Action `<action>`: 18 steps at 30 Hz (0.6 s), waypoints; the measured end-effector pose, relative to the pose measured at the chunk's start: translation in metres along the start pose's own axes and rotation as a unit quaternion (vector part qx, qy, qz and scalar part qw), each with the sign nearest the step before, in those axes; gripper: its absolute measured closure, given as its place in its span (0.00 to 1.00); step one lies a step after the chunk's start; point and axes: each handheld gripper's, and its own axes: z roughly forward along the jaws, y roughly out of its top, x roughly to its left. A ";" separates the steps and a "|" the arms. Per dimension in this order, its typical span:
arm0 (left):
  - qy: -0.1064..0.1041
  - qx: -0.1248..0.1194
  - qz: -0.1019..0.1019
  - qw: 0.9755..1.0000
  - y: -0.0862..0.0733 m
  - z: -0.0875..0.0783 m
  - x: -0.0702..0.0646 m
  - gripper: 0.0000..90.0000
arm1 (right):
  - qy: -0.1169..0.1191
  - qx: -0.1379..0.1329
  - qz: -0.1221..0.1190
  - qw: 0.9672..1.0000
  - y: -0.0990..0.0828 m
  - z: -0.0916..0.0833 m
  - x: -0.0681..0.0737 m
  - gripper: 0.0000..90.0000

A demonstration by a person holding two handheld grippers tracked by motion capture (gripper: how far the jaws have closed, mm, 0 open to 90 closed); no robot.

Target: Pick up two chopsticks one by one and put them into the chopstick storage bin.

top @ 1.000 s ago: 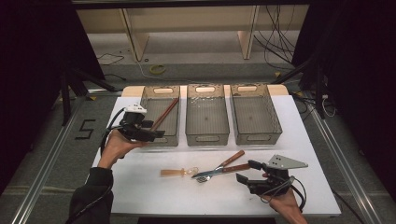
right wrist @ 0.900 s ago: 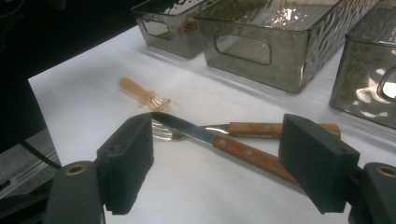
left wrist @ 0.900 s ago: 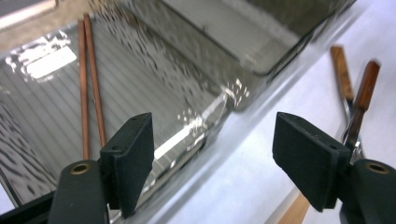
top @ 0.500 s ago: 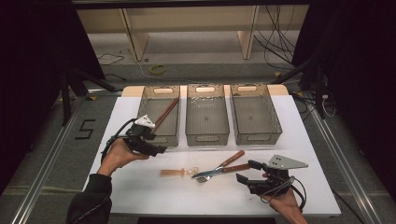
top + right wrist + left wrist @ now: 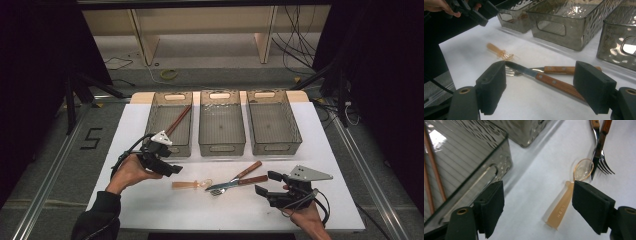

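Observation:
A translucent orange plastic spoon [image 5: 191, 184] lies on the white table, its bowl touching the tips of a wooden-handled knife [image 5: 248, 171] and fork [image 5: 240, 182] that lie crossed. My left gripper [image 5: 174, 169] hovers just left of the spoon's handle. Its jaws have just been opening and stand open with nothing between them. In the left gripper view the spoon [image 5: 564, 205] lies on the table ahead, near the right jaw. My right gripper [image 5: 266, 183] rests open to the right of the knife [image 5: 544, 77] and fork [image 5: 564, 69], touching neither.
Three grey see-through bins stand in a row behind the cutlery. The left bin [image 5: 156, 107] holds brown chopsticks [image 5: 178, 120]; the middle bin [image 5: 222, 147] and right bin [image 5: 295, 135] look empty. The left bin's corner [image 5: 506, 152] is close to my left gripper.
My left gripper has moved from the front of the left bin down and toward the spoon. The right gripper and the cutlery have stayed put.

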 end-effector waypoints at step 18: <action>-0.021 0.042 0.030 0.998 -0.003 0.017 -0.014 0.27 | 0.001 0.002 0.000 1.000 0.000 0.001 0.000 0.30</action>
